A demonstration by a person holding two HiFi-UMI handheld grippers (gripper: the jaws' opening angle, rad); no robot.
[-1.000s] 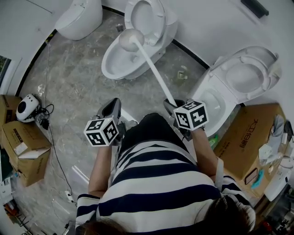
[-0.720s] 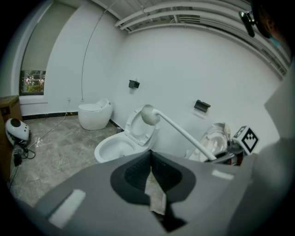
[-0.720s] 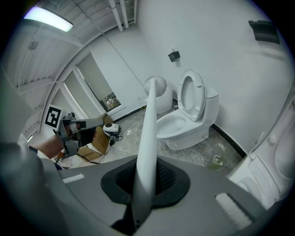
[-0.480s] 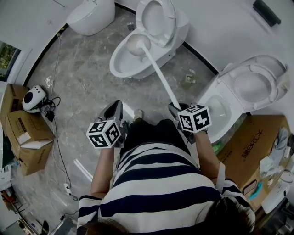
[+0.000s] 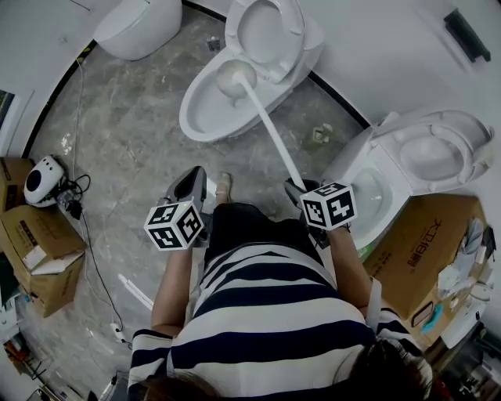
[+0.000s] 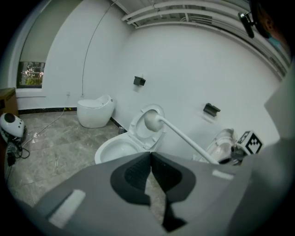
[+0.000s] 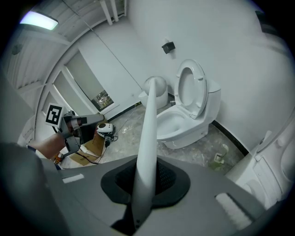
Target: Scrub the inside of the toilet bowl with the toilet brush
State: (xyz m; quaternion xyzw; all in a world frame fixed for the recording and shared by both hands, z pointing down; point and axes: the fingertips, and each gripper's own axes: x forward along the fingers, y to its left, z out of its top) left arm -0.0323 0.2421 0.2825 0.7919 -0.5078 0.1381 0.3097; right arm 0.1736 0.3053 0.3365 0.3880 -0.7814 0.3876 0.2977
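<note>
A white toilet (image 5: 205, 110) stands ahead of me with its lid (image 5: 262, 30) raised. My right gripper (image 5: 300, 190) is shut on the long white handle (image 5: 270, 133) of the toilet brush. Its round head (image 5: 233, 75) hangs in the air above the back of the bowl, in front of the lid. In the right gripper view the handle (image 7: 146, 138) runs up between the shut jaws of my right gripper (image 7: 146, 162) to the head (image 7: 155, 85). My left gripper (image 5: 189, 186) is shut and holds nothing, low and to the left of the toilet (image 6: 119, 148).
A second toilet (image 5: 407, 153) with an open lid stands at the right, close to my right gripper. A white fixture (image 5: 137, 23) sits at the far left by the wall. Cardboard boxes (image 5: 35, 243) and a white device (image 5: 39, 180) with cables lie left; another box (image 5: 427, 239) right.
The whole view has shifted a little as the person moved. The brush head stays over the back of the bowl. A foot now shows between the two grippers.
</note>
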